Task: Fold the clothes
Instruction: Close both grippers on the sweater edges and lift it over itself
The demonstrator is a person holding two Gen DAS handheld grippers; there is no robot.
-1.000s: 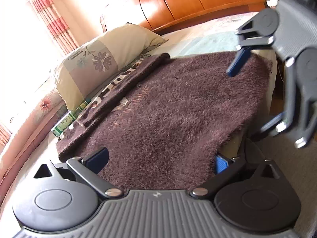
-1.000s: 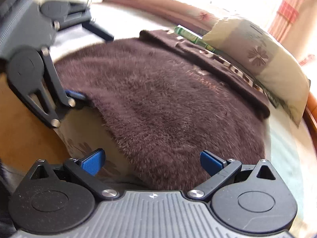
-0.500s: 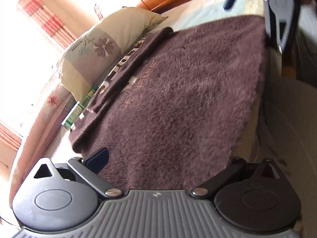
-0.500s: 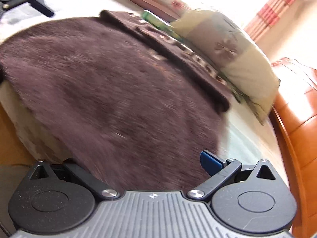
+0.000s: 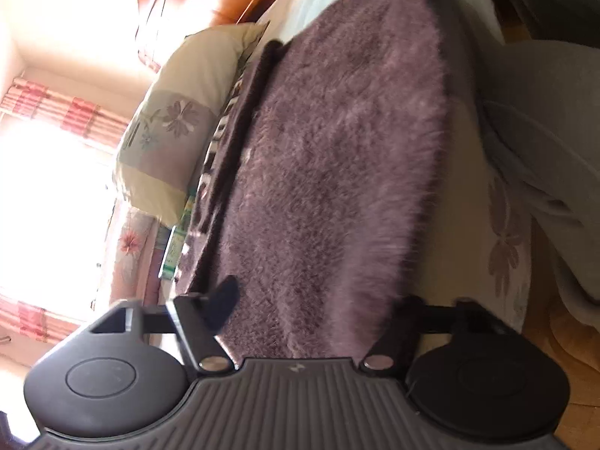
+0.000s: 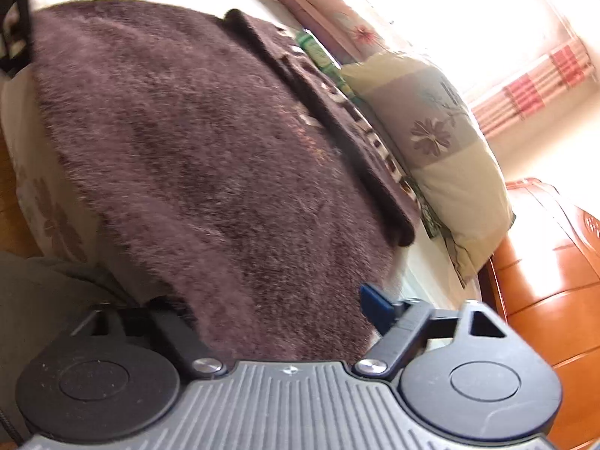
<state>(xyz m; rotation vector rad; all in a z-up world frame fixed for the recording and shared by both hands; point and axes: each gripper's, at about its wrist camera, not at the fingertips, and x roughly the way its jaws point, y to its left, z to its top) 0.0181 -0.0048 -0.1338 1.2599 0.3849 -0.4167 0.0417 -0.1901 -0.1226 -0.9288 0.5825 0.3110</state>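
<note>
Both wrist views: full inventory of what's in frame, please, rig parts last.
fuzzy garment: 1, dark brown-purple, spread over the bed, near edge between each pair of tongs
bed sheet: 1, cream with faint flowers, under the garment
pillow: 1, beige and mauve with flower print, beyond the garment
green packet: 1, green, between garment and pillow
headboard: 1, orange-brown wood, bed end by the pillow
curtains: red-and-white striped, at the bright window
left tongs: 1, black, fingers apart, straddling one end of the garment
right tongs: 1, black with blue pad, fingers apart, at the other end
</note>
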